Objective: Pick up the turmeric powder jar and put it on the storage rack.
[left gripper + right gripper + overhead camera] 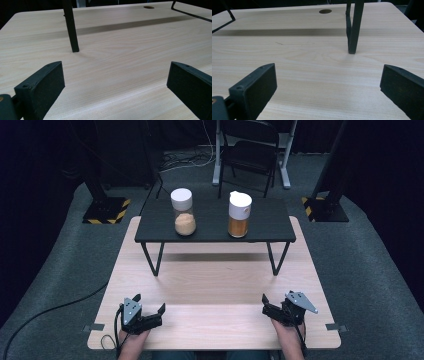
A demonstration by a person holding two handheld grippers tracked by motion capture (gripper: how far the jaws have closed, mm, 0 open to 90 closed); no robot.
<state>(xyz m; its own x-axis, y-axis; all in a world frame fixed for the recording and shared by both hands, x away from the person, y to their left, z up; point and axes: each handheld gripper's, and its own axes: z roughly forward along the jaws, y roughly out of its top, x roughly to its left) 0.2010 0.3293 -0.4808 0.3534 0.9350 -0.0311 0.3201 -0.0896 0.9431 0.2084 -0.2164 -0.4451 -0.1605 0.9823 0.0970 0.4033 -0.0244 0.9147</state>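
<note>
Both grippers, left gripper and right gripper, rested open-jawed at the table's near edge. Two upright jars stood well ahead on the black shelf: a pale-powder jar nearer the left, an orange-powder jar nearer the right. Each gripper view showed wide jaws over bare wood, shelf legs ahead.

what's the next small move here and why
Probably lift one gripper forward and up toward the jar on its side. Both the left gripper and right gripper sit open and empty near the table's front edge, while the left jar and right jar stand upright and capped on the black shelf, well apart from them.
</note>
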